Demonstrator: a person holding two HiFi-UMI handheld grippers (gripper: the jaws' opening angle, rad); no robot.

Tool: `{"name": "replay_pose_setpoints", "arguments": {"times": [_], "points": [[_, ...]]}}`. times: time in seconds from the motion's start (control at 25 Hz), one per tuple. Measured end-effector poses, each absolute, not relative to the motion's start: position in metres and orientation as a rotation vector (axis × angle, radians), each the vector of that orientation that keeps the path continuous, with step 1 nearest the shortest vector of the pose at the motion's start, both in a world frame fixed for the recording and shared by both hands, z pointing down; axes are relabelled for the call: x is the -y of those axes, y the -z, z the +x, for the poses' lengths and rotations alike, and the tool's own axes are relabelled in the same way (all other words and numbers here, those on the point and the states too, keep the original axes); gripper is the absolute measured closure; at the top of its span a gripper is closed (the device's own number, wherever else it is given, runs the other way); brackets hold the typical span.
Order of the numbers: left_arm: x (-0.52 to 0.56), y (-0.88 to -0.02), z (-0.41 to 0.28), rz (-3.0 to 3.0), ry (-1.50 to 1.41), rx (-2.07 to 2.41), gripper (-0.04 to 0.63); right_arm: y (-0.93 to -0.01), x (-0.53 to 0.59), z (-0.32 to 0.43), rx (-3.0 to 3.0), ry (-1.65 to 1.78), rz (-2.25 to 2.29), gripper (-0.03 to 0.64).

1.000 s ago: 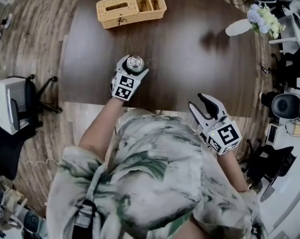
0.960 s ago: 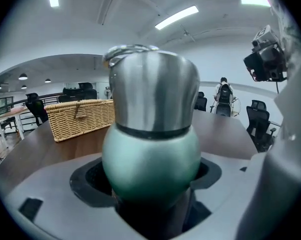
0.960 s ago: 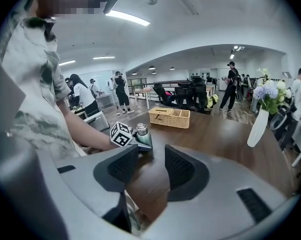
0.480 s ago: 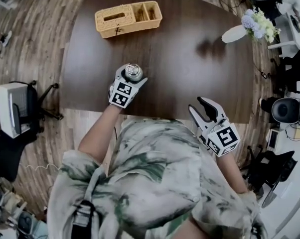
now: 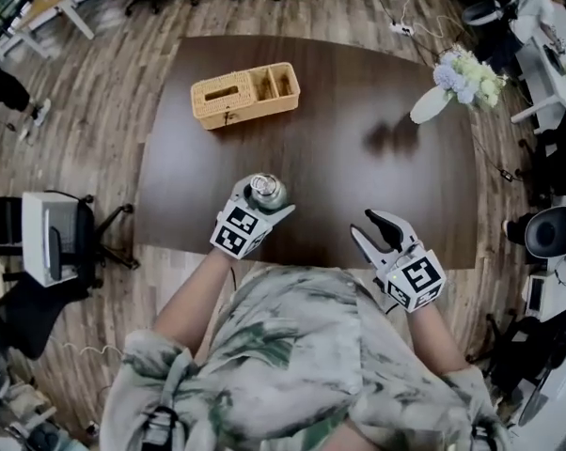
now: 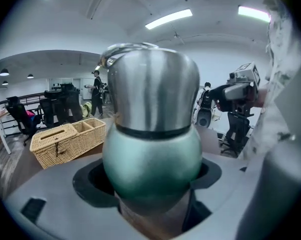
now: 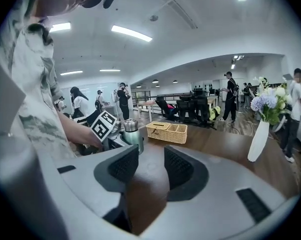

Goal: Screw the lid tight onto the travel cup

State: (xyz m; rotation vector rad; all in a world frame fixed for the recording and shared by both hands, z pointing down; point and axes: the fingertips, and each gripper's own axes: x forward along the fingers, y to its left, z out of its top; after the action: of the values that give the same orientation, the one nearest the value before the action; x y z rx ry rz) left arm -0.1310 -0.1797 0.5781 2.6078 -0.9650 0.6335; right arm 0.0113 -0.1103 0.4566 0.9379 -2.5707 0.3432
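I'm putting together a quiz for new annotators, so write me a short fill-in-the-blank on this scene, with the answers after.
1. The left gripper is shut on the ____.
2. Between the jaws of the right gripper there is ____.
3. The wicker basket stands on the ____.
4. The white vase holds ____.
Missing words: travel cup; nothing; table; flowers.

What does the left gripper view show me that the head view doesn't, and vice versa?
Only the left gripper view: the travel cup's green body gripped between the left gripper's jaws, and the dark seam under the steel lid. Only the head view: the flower vase at the table's far right. Both: the lid, the wicker basket and the right gripper.
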Motion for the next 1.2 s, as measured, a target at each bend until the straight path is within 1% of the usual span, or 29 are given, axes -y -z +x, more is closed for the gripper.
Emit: {"name": "replay_pose_setpoints", "arguments": {"times": [0.2, 0.44, 0.64, 0.92, 0.96, 1.04, 1.2], "points": [[0.160, -0.523, -0.108, 2.667, -0.648, 0.868, 0.202, -0.444, 0.115, 0.025, 2.611, -0.314, 0.918, 0.437], [0.148, -0.458, -0.063, 2.762, -0.641, 0.796, 0.202, -0.431, 0.119, 0.045, 2.660, -0.286, 0.865, 0.437], [0.128, -0.421, -0.027, 2.794, -0.599, 0.651, 0.202, -0.418, 0.114, 0.063, 2.687, -0.251, 0.830, 0.437], [0.110, -0.400, 0.010, 2.815, -0.571, 0.445, 0.202, -0.393, 0.112, 0.092, 2.728, -0.227, 0.804, 0.416], [0.108, -0.398, 0.013, 2.818, -0.569, 0.418, 0.202, -0.388, 0.112, 0.094, 2.743, -0.224, 0.791, 0.413], [0.107, -0.393, 0.020, 2.827, -0.569, 0.368, 0.203, -0.374, 0.113, 0.094, 2.775, -0.214, 0.748, 0.386], [0.101, -0.386, 0.038, 2.846, -0.574, 0.243, 0.202, -0.348, 0.108, 0.094, 2.833, -0.205, 0.630, 0.377]]}}
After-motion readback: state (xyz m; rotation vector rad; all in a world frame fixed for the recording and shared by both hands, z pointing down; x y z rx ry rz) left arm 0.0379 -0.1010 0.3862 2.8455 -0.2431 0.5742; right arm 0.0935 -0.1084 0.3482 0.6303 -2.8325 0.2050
